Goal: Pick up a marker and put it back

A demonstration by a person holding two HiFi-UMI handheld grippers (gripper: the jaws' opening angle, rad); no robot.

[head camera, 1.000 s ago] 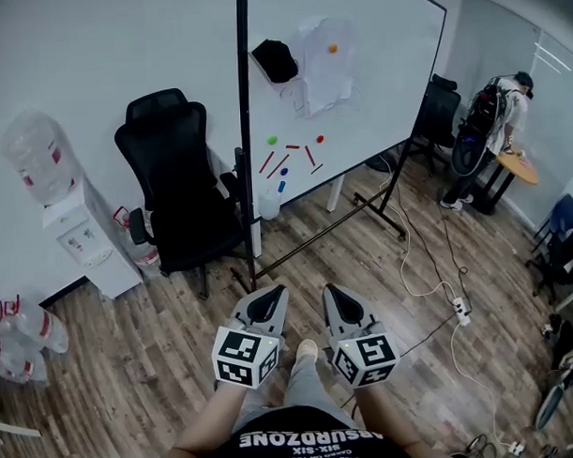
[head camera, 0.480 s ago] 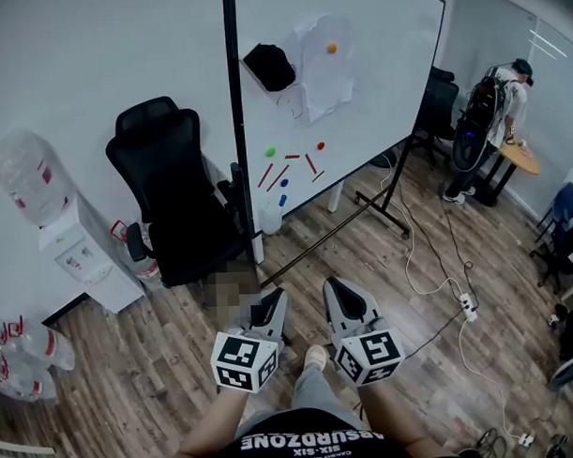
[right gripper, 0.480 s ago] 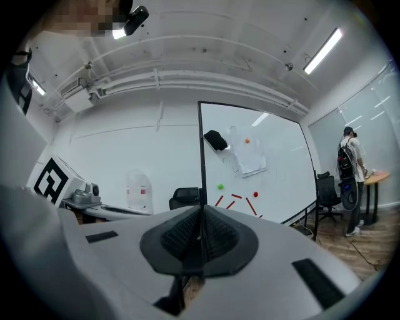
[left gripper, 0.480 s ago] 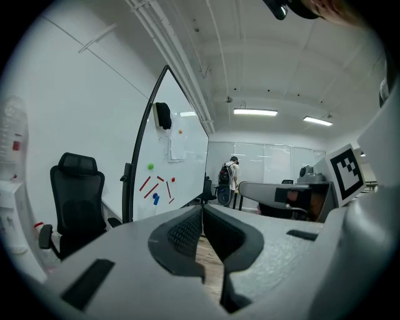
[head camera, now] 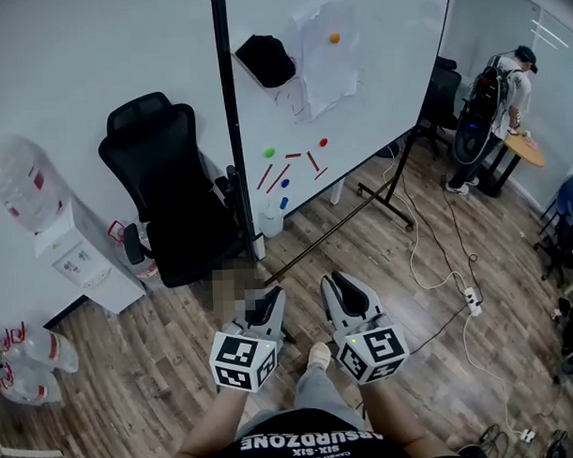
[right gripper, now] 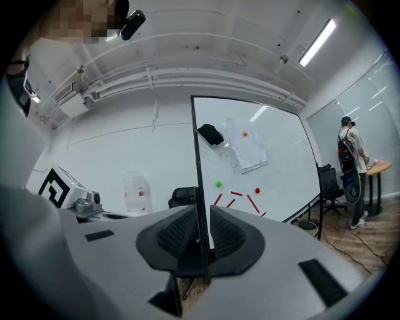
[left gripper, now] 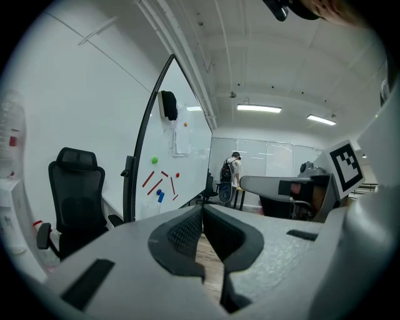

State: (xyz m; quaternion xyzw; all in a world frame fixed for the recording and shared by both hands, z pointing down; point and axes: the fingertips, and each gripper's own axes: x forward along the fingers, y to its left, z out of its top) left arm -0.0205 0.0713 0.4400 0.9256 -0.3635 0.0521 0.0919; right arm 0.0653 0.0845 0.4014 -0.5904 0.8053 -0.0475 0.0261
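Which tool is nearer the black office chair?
Left. Left tool hangs just right of the black office chair; right tool, jaws just opened and empty, is farther right again.

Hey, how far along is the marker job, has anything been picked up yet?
Done: nothing yet. The red markers sit on the whiteboard, well ahead of both grippers. In hand: nothing. The left gripper is shut and empty; the right gripper has just been opening its jaws, with nothing between them. Left: reach the board, grip a marker, lift it off, then put it back.
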